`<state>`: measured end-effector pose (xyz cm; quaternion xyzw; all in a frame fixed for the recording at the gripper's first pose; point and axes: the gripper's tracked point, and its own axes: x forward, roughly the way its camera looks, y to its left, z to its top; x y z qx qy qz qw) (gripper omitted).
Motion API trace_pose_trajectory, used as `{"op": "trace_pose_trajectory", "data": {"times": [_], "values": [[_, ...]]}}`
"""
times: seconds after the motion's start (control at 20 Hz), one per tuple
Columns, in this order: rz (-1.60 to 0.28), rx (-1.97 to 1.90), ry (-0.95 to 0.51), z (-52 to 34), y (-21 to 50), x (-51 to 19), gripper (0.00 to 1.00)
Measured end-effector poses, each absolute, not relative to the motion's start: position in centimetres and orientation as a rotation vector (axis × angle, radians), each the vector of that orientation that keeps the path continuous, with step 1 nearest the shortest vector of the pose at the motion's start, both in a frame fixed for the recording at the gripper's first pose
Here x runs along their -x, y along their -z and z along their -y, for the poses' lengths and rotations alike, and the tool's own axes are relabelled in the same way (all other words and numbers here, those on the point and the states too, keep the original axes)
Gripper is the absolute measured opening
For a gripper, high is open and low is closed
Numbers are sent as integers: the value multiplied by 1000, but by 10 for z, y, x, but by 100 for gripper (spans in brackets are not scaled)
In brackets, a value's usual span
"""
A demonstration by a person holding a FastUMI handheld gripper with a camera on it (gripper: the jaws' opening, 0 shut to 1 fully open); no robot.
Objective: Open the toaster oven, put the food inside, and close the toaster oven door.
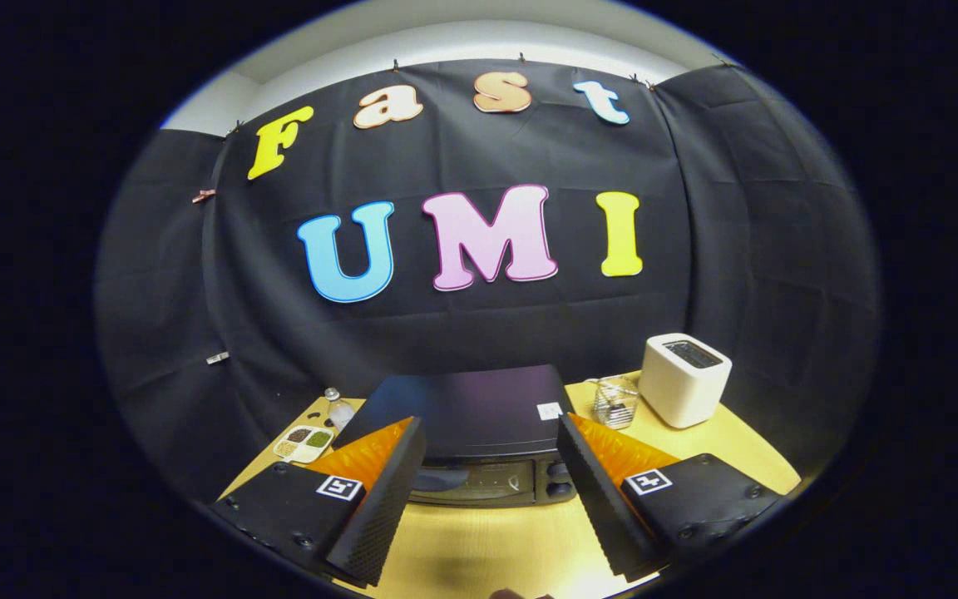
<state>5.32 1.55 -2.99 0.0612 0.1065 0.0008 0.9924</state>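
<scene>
The black toaster oven stands on the wooden table, just ahead of my fingers and seen from above. Its front glass door is closed, with control knobs at the right of the front. My gripper hovers above the table in front of the oven, wide open with nothing between the fingers. No food is between the fingers.
A white slot toaster stands at the back right, with a small wire basket beside it. Left of the oven lie a divided dish of seeds or spices and a small glass bottle. Black cloth walls the booth behind.
</scene>
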Motion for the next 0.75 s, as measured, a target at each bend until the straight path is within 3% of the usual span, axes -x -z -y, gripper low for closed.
{"op": "trace_pose_trajectory", "data": {"times": [0.75], "values": [[-246, -120, 9, -1, 39, -14, 98]]}}
